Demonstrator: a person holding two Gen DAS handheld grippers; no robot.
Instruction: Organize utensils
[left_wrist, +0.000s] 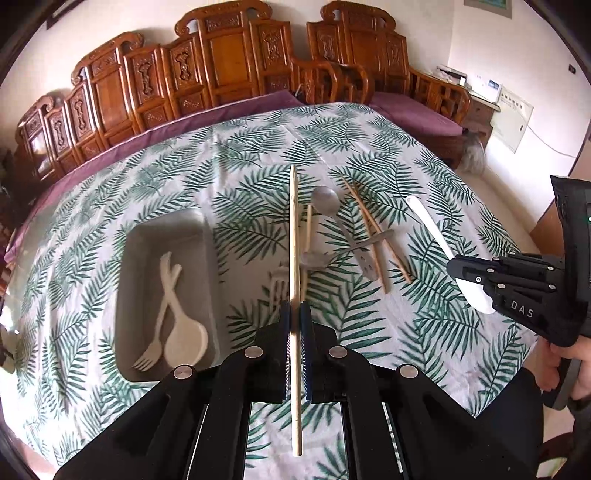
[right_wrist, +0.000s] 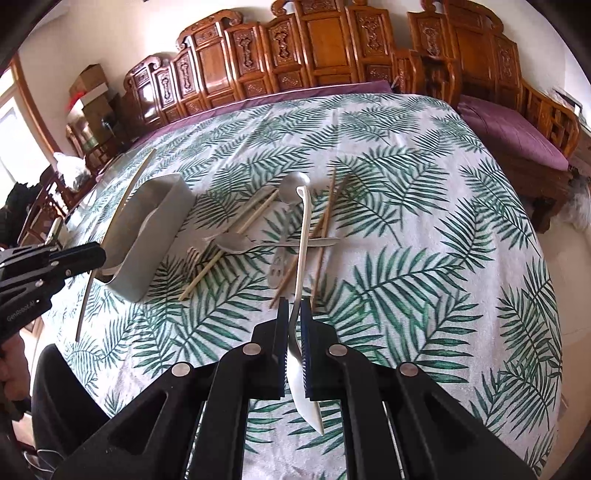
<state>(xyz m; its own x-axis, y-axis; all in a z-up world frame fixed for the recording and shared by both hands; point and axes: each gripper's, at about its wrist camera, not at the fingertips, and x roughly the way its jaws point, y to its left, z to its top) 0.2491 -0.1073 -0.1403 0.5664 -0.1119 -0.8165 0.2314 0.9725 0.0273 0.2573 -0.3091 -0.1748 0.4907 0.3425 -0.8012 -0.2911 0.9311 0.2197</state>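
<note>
Room: carved wooden bench seats (left_wrist: 229, 62) with purple cushions behind a surface (left_wrist: 388, 350) under a leaf-print cloth.
Left gripper (left_wrist: 295, 317): clenched on one pale chopstick (left_wrist: 293, 229), held lengthwise along the fingers, both ends free; lifted off the cloth, likely for carrying to the tray.
Right gripper (right_wrist: 294, 314): clenched on a white plastic spoon (right_wrist: 303, 236), pinched by the bowl end, handle pointing away over the pile; also up off the cloth.
Tray (left_wrist: 201, 236): grey, toward the surface's left edge; holds a white fork (left_wrist: 153, 350) and white ladle-like spoon (left_wrist: 184, 341), handles crossed. Probably the collecting bin.
Loose pile: mid-surface, just right of the tray. Metal spoon (left_wrist: 327, 203), second metal spoon (right_wrist: 236, 243), slotted metal utensil (left_wrist: 369, 264), brown chopsticks (left_wrist: 369, 225), pale chopsticks (right_wrist: 236, 240), pale fork (left_wrist: 277, 284); several cross and overlap.
Stage: judged partway; two pieces in the tray, two in hand, most still out.
Next move: likely the left load goes in first, being closer to the tray.
Risk: chopstick is long, may overhang the rim.
</note>
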